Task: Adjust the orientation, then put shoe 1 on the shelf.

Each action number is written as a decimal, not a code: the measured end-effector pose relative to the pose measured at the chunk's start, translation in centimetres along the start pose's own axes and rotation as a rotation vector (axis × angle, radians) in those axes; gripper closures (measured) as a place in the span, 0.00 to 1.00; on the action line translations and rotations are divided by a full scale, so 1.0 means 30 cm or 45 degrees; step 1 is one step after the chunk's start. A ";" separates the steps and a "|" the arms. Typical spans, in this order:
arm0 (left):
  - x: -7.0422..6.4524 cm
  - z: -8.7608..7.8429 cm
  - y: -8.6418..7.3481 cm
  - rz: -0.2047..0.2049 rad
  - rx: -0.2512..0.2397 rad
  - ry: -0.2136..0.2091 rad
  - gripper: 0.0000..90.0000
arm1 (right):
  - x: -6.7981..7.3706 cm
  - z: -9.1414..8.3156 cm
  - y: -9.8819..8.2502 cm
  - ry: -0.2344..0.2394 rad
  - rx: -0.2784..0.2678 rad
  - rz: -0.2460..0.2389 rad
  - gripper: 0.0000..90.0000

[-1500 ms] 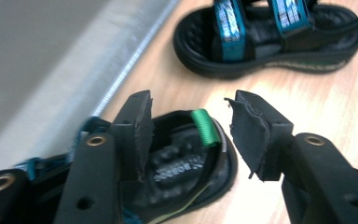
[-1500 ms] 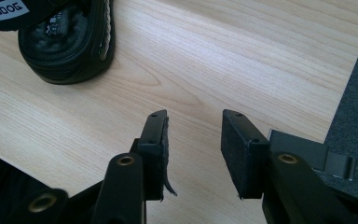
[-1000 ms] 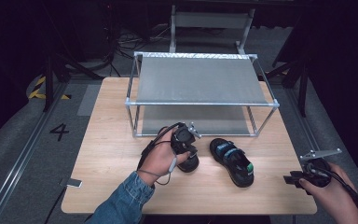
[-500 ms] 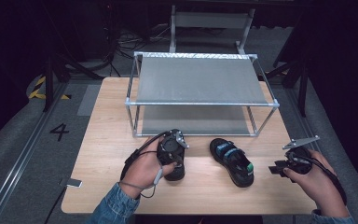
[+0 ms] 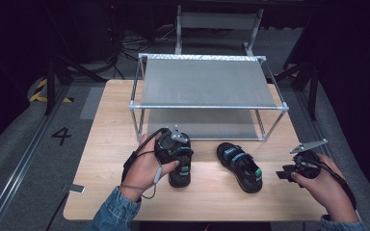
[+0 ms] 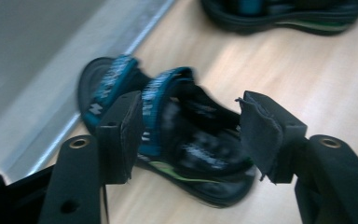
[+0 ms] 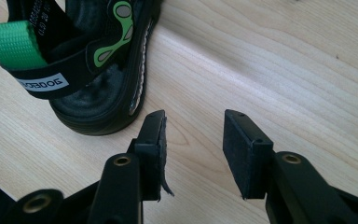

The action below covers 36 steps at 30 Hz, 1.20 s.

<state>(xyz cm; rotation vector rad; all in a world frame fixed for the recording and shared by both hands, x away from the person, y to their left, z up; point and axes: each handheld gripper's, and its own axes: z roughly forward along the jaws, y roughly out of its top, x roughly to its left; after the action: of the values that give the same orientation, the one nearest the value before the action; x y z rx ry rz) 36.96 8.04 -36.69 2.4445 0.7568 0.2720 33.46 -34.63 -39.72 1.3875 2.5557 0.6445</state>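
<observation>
Two black sandals with blue and green straps lie on the wooden table in front of a metal rack. My left gripper hovers over the left sandal. Its jaws have just been opening, and in the left gripper view they stand apart with that sandal lying on the wood between them, the pads off it. The right sandal lies a hand's width to the right. My right gripper is open just right of it, above bare wood beside the right sandal's heel.
The rack has a grey upper shelf and a lower shelf close behind the sandals. A small white object lies at the table's near left edge. Dark floor with cables surrounds the table.
The left hand has shifted a little left with the left sandal and its jaws have opened. The right hand has come in from the right edge toward the right sandal.
</observation>
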 end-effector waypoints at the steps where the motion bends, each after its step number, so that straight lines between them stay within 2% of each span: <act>1: 0.009 0.011 -0.003 -0.014 0.006 0.005 0.45 | -0.001 0.002 -0.002 -0.001 0.006 0.008 0.67; 3: 0.021 0.032 -0.009 -0.026 0.023 0.022 0.46 | -0.003 0.003 0.000 -0.004 0.002 0.006 0.67; 4: 0.027 0.052 -0.011 -0.034 0.033 0.052 0.46 | -0.002 0.003 0.001 0.000 0.003 0.008 0.67; 7: 0.029 0.071 -0.010 -0.011 0.061 0.078 0.48 | -0.001 0.005 0.003 -0.001 0.007 0.008 0.67; 11: 0.041 0.110 -0.012 -0.018 0.113 0.052 0.53 | -0.006 0.002 -0.001 -0.010 -0.001 0.004 0.67; 13: 0.046 0.128 -0.016 -0.030 0.127 0.041 0.58 | -0.004 0.005 -0.002 -0.002 0.007 0.012 0.67; 14: 0.049 0.136 -0.017 -0.031 0.135 0.030 0.61 | -0.005 0.008 -0.002 -0.002 0.005 -0.002 0.67; 16: 0.054 0.146 -0.019 -0.042 0.128 0.015 0.65 | -0.002 0.010 0.000 0.002 0.009 0.000 0.67; 18: 0.056 0.146 -0.019 -0.046 0.118 0.017 0.73 | -0.001 0.011 0.000 0.002 0.012 0.004 0.67; 21: 0.055 0.141 -0.018 -0.061 0.104 0.031 0.77 | -0.002 0.014 -0.001 0.001 0.017 0.007 0.67; 29: 0.057 0.127 -0.014 -0.083 0.097 0.022 0.79 | -0.001 0.012 -0.001 -0.002 0.011 0.000 0.67; 36: 0.031 0.087 0.009 -0.078 0.099 -0.027 0.79 | -0.002 0.000 -0.006 -0.003 0.005 0.003 0.67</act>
<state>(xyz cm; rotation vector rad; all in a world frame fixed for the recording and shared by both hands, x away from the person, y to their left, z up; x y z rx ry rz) 38.73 7.21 -38.66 2.4874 0.8459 0.1961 33.35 -34.76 -39.80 1.3916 2.5554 0.6379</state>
